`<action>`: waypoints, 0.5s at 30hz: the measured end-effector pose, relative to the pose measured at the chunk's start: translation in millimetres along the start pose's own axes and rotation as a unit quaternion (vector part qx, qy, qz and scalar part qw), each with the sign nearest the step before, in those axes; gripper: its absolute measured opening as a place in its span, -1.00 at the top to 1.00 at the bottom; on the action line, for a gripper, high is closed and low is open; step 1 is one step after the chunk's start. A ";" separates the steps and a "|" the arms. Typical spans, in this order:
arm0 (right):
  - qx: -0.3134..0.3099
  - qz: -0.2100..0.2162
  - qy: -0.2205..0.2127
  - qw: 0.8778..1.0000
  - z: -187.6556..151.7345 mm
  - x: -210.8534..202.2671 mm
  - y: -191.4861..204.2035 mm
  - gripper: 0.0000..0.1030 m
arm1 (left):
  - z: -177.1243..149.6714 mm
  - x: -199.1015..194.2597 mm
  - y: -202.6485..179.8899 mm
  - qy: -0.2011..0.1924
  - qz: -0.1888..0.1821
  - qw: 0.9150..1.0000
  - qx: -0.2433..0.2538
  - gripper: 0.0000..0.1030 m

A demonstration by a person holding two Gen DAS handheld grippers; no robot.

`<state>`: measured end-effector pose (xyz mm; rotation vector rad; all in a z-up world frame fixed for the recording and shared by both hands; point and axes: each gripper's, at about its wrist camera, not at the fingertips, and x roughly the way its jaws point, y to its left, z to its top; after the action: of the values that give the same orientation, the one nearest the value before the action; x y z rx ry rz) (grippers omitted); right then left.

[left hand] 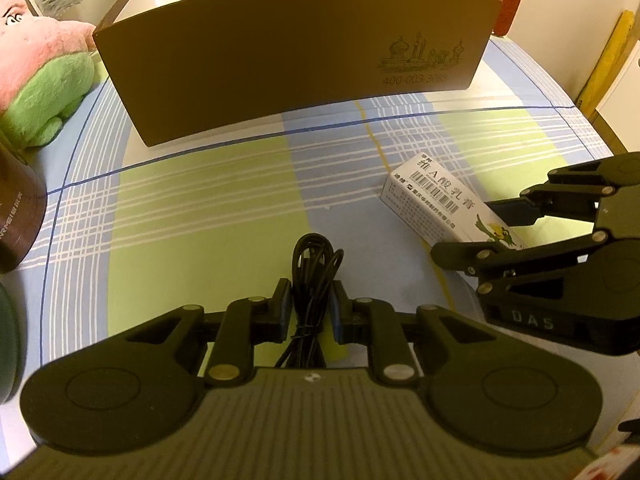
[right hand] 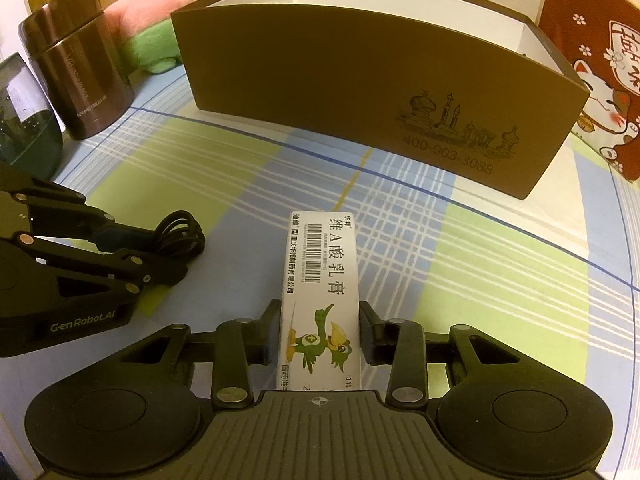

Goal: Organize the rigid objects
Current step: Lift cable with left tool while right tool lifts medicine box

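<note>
A bundled black cable (left hand: 316, 256) lies on the plaid cloth, and my left gripper (left hand: 310, 304) is shut on it near its tied middle. To the right, a white ointment carton (right hand: 320, 264) with a barcode and a green bird lies flat. My right gripper (right hand: 320, 332) is shut on the carton's near end, a pad against each long side. Behind both stands a large open brown cardboard box (right hand: 360, 80) with a white inside. The left wrist view shows the carton (left hand: 432, 196) in the right gripper (left hand: 476, 232). The right wrist view shows the cable (right hand: 182, 232) in the left gripper (right hand: 176, 252).
A pink and green plush toy (left hand: 36, 68) lies at the back left, beside a brown metal flask (right hand: 76, 60) and a dark green container (right hand: 24, 120). A red cloth with a lucky cat (right hand: 600, 80) hangs right of the brown box. The plaid tablecloth (right hand: 480, 280) covers the table.
</note>
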<state>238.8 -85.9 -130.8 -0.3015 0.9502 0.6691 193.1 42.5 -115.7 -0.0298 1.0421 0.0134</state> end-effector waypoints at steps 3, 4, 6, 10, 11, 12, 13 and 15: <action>0.000 0.000 0.000 1.000 0.2 -0.1 -0.1 0.31 | 0.3 0.1 -0.2 0.000 0.000 1.000 0.002 0.70; 0.000 0.000 0.000 1.000 0.2 -0.1 0.1 0.31 | 0.5 0.1 -0.1 0.000 0.000 1.000 0.002 0.70; 0.000 0.000 0.000 1.000 0.1 -0.1 0.3 0.31 | 0.3 0.2 0.4 0.000 -0.001 1.000 0.003 0.71; 0.000 0.000 0.000 1.000 0.4 -0.2 0.0 0.31 | 0.4 -0.3 1.1 -0.001 -0.003 1.000 0.002 0.71; 0.000 0.000 0.000 1.000 0.5 -0.3 -0.3 0.31 | 0.5 -0.5 1.4 -0.001 -0.003 1.000 0.001 0.72; 0.000 0.000 0.001 1.000 0.4 -0.6 0.2 0.31 | 0.4 -0.8 1.4 -0.002 -0.003 1.000 0.000 0.72; 0.001 0.001 0.001 1.000 0.5 -0.9 -0.2 0.31 | 0.2 -1.1 1.8 -0.002 -0.003 1.000 -0.001 0.72; 0.002 0.002 0.001 1.000 0.4 -1.9 0.5 0.31 | -0.1 -1.6 2.3 -0.003 -0.003 1.000 -0.004 0.72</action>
<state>238.0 -86.1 -128.9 -0.2972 0.9545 0.6702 192.2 44.8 -114.4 -0.0394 1.0364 0.0118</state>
